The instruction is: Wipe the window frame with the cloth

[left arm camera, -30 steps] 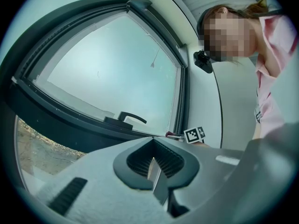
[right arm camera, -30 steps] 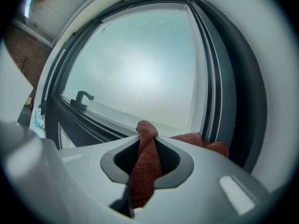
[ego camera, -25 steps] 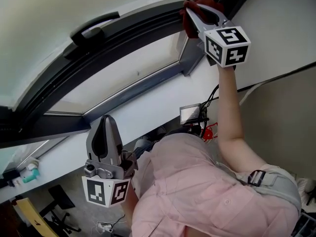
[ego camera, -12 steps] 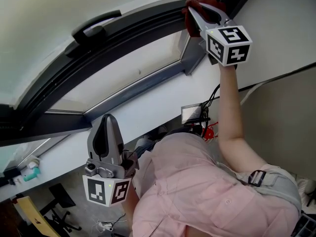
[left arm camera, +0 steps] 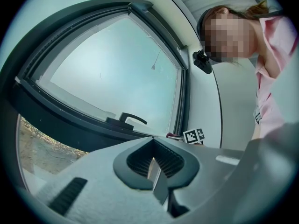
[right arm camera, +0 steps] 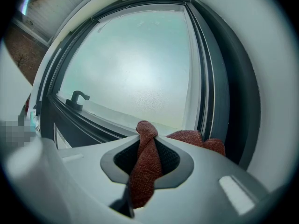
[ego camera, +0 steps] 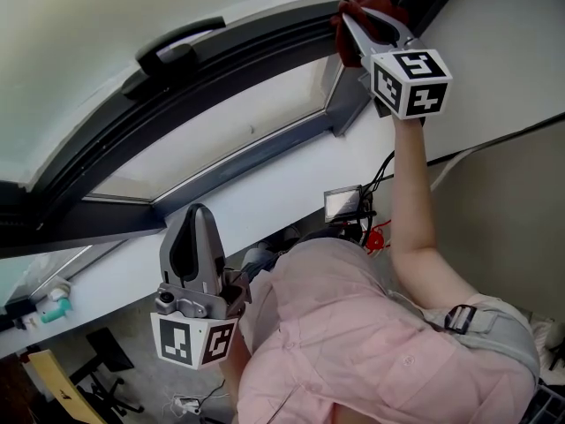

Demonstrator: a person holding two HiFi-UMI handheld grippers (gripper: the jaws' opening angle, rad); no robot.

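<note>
The red-brown cloth [ego camera: 353, 26] is pressed against the dark window frame [ego camera: 265, 47] at its far right corner, held up there by my right gripper [ego camera: 357, 26], which is shut on it. In the right gripper view the cloth [right arm camera: 145, 164] runs between the jaws and bunches against the frame [right arm camera: 219, 92]. My left gripper [ego camera: 196, 219] hangs low at the left, away from the window, shut with nothing in it. The left gripper view shows the jaws [left arm camera: 154, 164] closed together and the window beyond.
A black window handle [ego camera: 172, 51] sits on the frame's upper left part. The white sill [ego camera: 265, 193] runs below the glass. A small screen and cables [ego camera: 344, 206] lie below the sill. The person's pink-shirted body [ego camera: 371, 334] fills the lower right.
My right gripper with the cloth has crept slightly right along the frame's corner. The left gripper has barely shifted.
</note>
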